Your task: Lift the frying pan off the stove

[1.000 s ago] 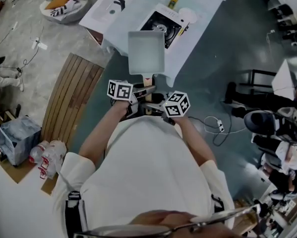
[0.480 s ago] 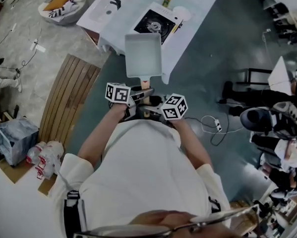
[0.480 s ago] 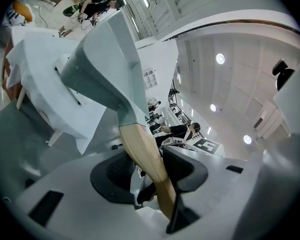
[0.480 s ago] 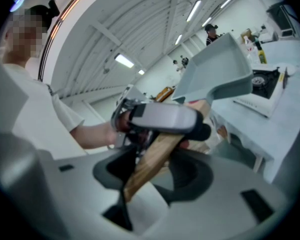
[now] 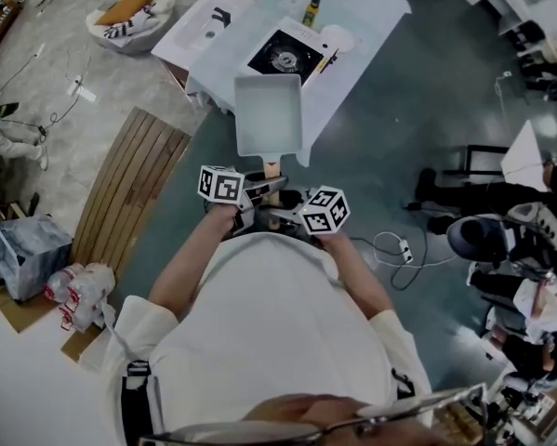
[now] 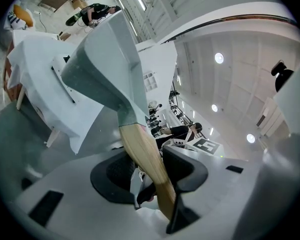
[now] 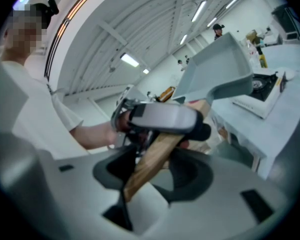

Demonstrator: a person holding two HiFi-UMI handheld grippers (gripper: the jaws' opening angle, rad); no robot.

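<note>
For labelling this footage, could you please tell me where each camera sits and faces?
Head view: on the person's head, facing steeply down at torso, arms, left gripper, right gripper, frying pan.
Left gripper view: on that gripper, along jaws clamping the wooden handle.
Right gripper view: likewise, same handle; left gripper ahead.
Shared: frying pan, handle.

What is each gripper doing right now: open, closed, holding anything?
Left gripper: closed on the wooden handle of the frying pan.
Right gripper: closed on the same handle.
</note>
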